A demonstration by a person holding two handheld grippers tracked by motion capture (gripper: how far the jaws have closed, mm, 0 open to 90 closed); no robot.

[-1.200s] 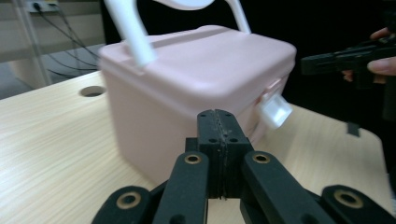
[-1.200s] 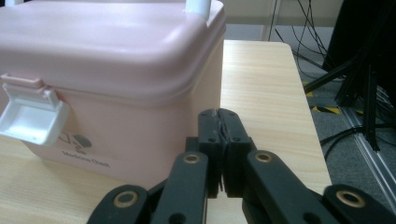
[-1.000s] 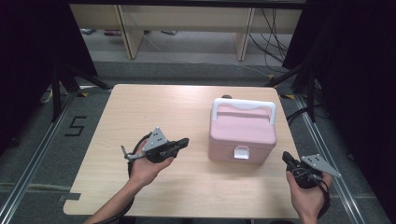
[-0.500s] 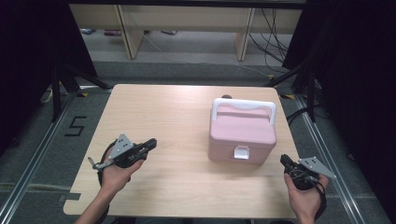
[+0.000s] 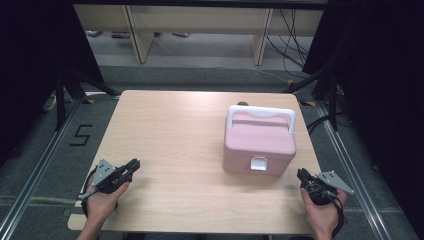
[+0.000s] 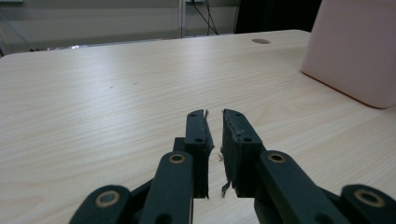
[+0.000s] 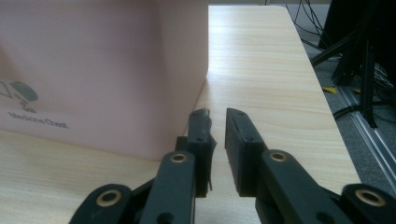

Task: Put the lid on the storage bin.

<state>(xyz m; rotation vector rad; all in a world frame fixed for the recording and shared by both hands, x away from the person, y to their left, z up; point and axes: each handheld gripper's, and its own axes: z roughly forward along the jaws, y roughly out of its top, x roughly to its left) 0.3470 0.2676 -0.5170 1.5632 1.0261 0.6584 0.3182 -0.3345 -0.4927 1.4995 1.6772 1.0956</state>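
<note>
A pink medicine chest (image 5: 259, 142) with a white handle and a white front latch stands closed on the right half of the wooden table (image 5: 170, 130). My left gripper (image 5: 134, 165) rests low at the front left corner, jaws nearly together with nothing between them (image 6: 214, 114); the chest (image 6: 355, 51) is far off to its right. My right gripper (image 5: 301, 174) is at the front right corner, just beside the chest's front right corner (image 7: 102, 70), jaws close together on nothing (image 7: 217, 113).
The table's right edge (image 7: 327, 107) runs close to my right gripper, with metal floor rails (image 5: 350, 170) and black stand legs beyond it. A small dark hole (image 6: 260, 41) marks the far side of the table. Shelving and cables stand behind.
My left hand has pulled its gripper left and back toward the front left corner. My right hand has drawn back slightly toward the front edge. The chest has not moved.
</note>
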